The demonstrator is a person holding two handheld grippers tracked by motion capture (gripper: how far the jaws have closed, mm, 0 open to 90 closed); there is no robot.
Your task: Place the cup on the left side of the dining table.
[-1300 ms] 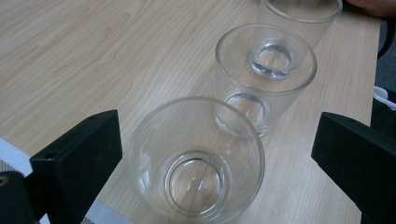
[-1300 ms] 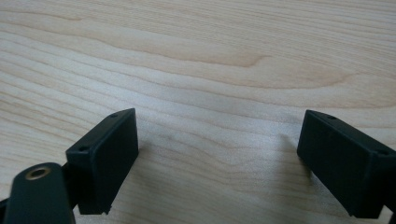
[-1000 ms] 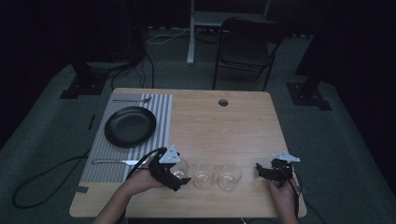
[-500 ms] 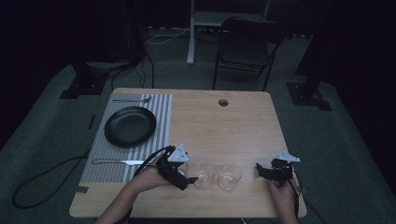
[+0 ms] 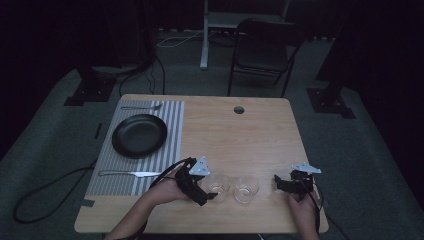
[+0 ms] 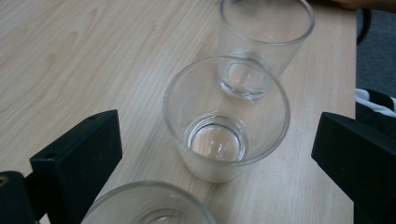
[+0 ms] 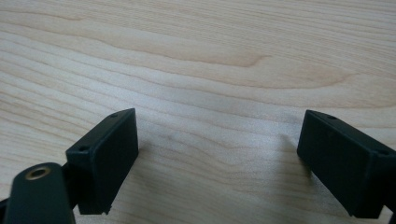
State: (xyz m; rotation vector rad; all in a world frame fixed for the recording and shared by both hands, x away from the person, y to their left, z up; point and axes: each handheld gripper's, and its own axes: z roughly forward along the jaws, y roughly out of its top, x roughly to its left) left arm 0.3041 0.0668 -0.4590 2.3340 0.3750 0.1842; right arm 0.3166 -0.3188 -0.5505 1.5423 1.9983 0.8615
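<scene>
Three clear empty glasses stand in a row near the table's front edge. In the left gripper view the nearest glass (image 6: 149,207) lies low between the jaws. The middle glass (image 6: 226,121) sits just ahead of the jaw tips, and the far glass (image 6: 266,42) stands right behind it. My left gripper (image 6: 215,140) is open wide and touches none of them. From above, my left gripper (image 5: 206,187) covers the leftmost glass, with the middle glass (image 5: 218,185) and right glass (image 5: 246,190) beside it. My right gripper (image 5: 278,184) rests open to the right over bare wood (image 7: 217,140).
A black plate (image 5: 139,135) lies on a striped placemat (image 5: 167,150) at the left, with a knife (image 5: 130,173) at its near side and a fork (image 5: 140,107) at the far side. The wooden table (image 5: 240,140) has a cable hole (image 5: 239,109). A chair (image 5: 265,45) stands behind.
My left gripper has slid to the right over the leftmost glass, toward the middle glass. The right gripper has stayed put.
</scene>
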